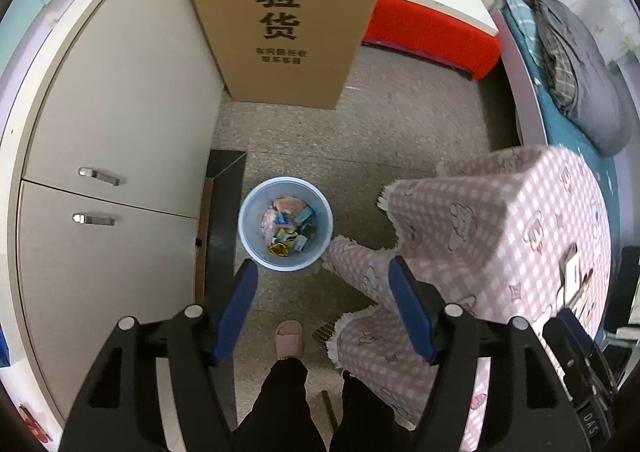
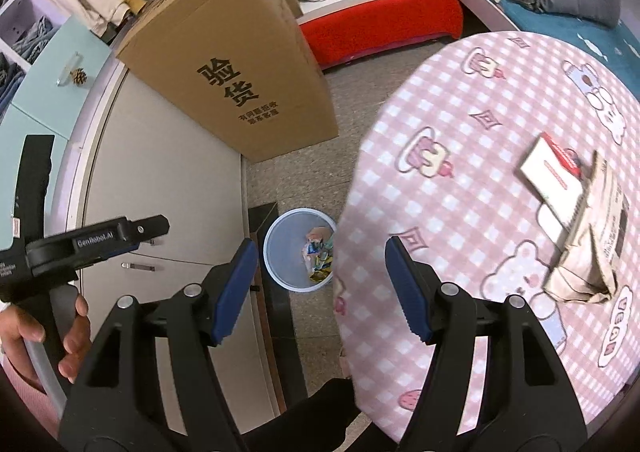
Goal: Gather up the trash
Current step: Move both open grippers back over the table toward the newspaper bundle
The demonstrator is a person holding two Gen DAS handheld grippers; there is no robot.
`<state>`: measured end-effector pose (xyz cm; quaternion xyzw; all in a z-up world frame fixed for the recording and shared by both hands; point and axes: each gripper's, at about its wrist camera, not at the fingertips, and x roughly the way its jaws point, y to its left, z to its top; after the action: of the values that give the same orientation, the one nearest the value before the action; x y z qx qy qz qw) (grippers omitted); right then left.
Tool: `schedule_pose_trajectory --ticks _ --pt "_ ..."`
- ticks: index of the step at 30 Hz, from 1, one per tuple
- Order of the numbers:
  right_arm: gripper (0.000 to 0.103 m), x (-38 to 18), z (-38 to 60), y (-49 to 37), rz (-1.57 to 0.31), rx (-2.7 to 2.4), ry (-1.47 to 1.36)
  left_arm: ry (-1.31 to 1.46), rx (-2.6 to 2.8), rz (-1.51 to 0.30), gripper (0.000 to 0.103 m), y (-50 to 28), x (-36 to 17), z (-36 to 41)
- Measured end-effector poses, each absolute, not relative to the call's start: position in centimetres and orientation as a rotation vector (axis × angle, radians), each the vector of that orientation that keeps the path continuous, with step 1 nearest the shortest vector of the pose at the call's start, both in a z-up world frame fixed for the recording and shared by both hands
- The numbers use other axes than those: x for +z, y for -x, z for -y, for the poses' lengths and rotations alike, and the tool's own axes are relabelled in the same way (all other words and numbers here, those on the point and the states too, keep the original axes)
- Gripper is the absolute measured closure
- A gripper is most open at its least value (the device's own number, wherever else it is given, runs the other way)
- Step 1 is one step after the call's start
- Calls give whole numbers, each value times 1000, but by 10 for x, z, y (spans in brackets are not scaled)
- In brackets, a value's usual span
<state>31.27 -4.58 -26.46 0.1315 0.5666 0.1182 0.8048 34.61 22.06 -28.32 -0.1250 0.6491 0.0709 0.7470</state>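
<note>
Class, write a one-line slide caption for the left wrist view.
Open left gripper poised above a blue trash bin holding wrappers, beside a pink-checked tablecloth.

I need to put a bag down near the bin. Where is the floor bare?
Bare floor lies between the bin and the cardboard box, toward the red bench. It is crowded beside the tablecloth and cabinet.

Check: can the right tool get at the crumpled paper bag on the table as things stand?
Probably yes. The right tool is open and empty, above the table edge. The crumpled paper bag lies off to its right on the cloth, nothing between. A white-and-red box touches the bag's far side, so approach from the near side.
</note>
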Motion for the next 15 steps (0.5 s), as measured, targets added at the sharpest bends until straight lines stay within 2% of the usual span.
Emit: schedule_pose_trajectory --ticks 15 --pt "35 -271 204 -272 -1189 -12 -450 124 -34 -1439 34 -347 -286 -66"
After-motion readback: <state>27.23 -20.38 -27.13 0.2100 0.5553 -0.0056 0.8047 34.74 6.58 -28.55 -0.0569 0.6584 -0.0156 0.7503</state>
